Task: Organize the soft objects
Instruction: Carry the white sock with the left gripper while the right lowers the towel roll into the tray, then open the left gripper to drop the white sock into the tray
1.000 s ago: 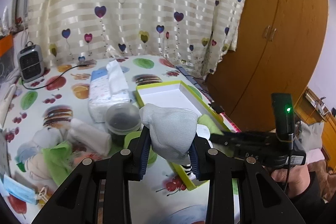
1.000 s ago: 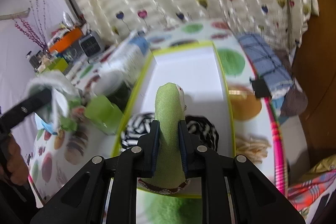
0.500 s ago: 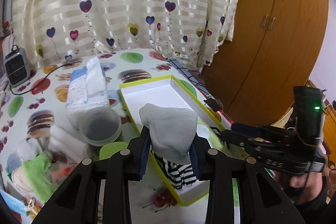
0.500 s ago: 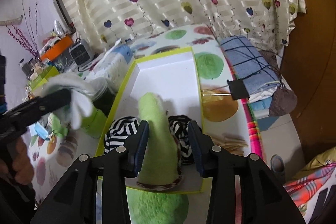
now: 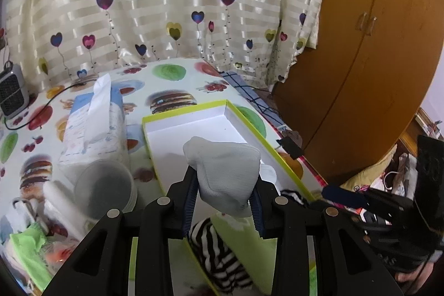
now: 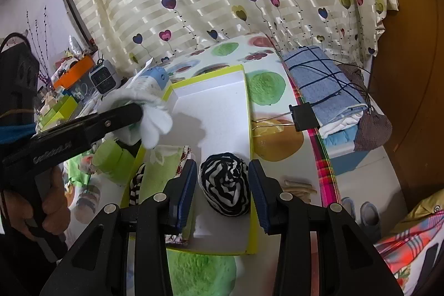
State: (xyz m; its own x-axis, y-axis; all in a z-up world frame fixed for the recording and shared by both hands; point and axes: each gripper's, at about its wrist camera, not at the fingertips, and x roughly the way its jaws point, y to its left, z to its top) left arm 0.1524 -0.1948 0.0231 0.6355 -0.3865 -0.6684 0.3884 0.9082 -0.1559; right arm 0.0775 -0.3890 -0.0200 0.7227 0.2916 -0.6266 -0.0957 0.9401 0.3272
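The left gripper (image 5: pixel 225 201) has its fingers clamped on a pale grey-white sock (image 5: pixel 226 171), a soft bunched lump with a fine knit weave that bulges up and over the blue finger pads. From the right wrist view the same sock (image 6: pixel 151 118) hangs off the fingertips like a puffy white mitten, held in the air over the box's edge at about 9 o'clock from the box's middle.

The box (image 6: pixel 213 107) is a shallow white tray with a lime-yellow rim, lying on a tablecloth (image 5: pixel 172 74) printed with burgers and fruit. Its far half shows bare white floor. In its near half sits a rolled black-and-white striped sock (image 6: pixel 226 182), round and tight like a ball, directly between the spread fingers of the right gripper (image 6: pixel 222 185), which stand open either side of it without touching. At 9 o'clock from that ball lies a flat light-green cloth (image 6: pixel 163 160) with a patterned hem, and a second bit of striped fabric (image 6: pixel 137 182) peeks out along the box's left wall.

Outside the box at 9 o'clock stand a tissue pack (image 5: pixel 94 124) and a dark round tub (image 5: pixel 106 189). At 3 o'clock a black binder clip (image 6: pixel 305 117) grips the table edge, beside a folded blue checked towel (image 6: pixel 322 79).
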